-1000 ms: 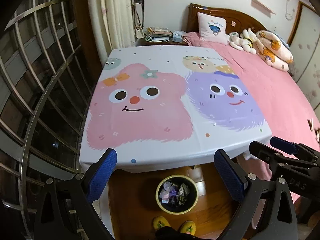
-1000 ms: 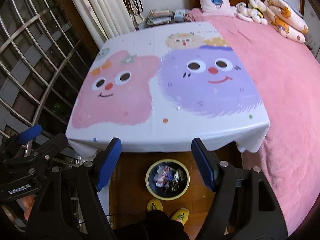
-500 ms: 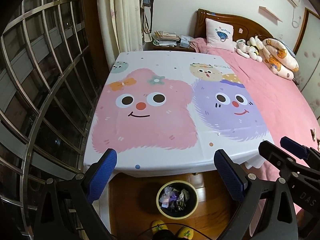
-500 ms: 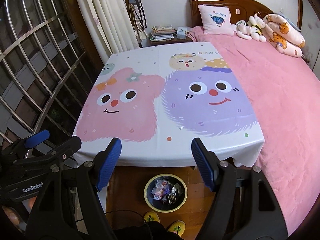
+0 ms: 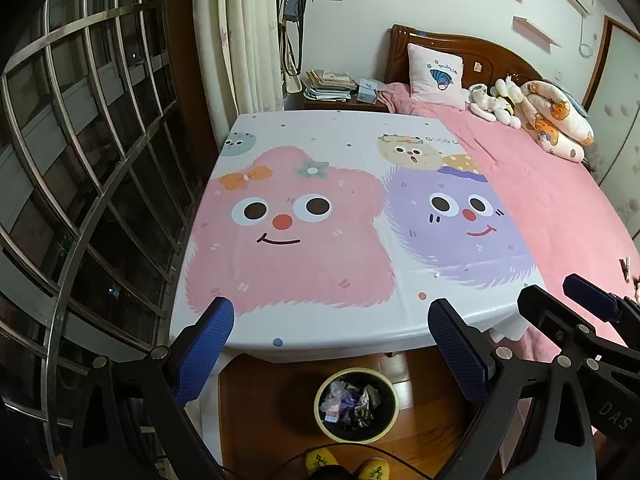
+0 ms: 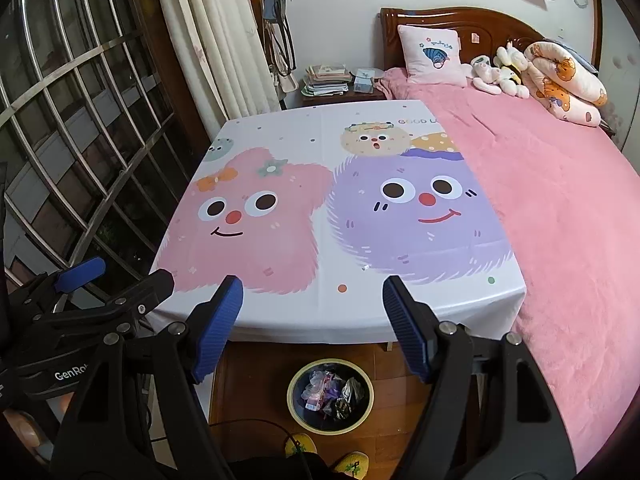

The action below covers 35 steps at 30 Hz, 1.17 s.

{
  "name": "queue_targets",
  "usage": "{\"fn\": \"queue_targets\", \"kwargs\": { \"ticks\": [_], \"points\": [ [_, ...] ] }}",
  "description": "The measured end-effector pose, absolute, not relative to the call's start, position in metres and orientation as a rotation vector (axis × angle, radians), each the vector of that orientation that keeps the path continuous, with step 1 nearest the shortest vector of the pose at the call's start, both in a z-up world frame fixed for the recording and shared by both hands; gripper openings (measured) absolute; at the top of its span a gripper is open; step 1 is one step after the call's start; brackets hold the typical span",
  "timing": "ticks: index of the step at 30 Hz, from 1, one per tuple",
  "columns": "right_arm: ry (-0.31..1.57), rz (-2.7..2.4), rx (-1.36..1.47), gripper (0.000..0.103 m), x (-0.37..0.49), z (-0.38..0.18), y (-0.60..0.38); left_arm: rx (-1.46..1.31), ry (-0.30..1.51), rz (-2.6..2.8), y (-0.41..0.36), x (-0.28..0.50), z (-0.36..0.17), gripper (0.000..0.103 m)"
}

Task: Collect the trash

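Observation:
A round yellow-rimmed trash bin stands on the wooden floor just in front of the table. It holds crumpled wrappers. My left gripper hangs open and empty above the bin and the table's near edge. My right gripper is open and empty too, over the same edge. Each gripper shows in the other's view: the right gripper at the right, the left gripper at the left. No loose trash shows on the cartoon tablecloth.
A bed with a pink blanket adjoins the table's right side. A barred window runs along the left. A nightstand with books stands behind the table. A person's yellow slippers are near the bin.
Both views have risen and drawn back from the table, so more of the far wall shows and the slippers sit lower. Both grippers stay open and empty.

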State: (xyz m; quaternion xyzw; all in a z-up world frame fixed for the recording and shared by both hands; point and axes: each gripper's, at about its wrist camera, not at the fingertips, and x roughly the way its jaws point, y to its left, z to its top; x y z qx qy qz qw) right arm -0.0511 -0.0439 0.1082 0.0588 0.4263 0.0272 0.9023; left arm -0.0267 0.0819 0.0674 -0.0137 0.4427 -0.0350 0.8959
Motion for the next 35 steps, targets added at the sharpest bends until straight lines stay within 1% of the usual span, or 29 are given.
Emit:
{"fn": "queue_targets", "kwargs": {
  "ticks": [18,26,35],
  "points": [
    [0.882,0.032,0.131,0.070,-0.061,0.109,-0.031,-0.014,0.920,-0.076,0.091,-0.033,0.069,0.099],
    [0.901,0.016,0.138,0.070,-0.068,0.102,-0.020,0.001,0.942,-0.089,0.110,-0.039,0.062,0.099],
    [0.909,0.014,0.138,0.070,-0.069,0.100,-0.017,0.008,0.949,-0.091,0.112,-0.038,0.058,0.099]
  ]
}}
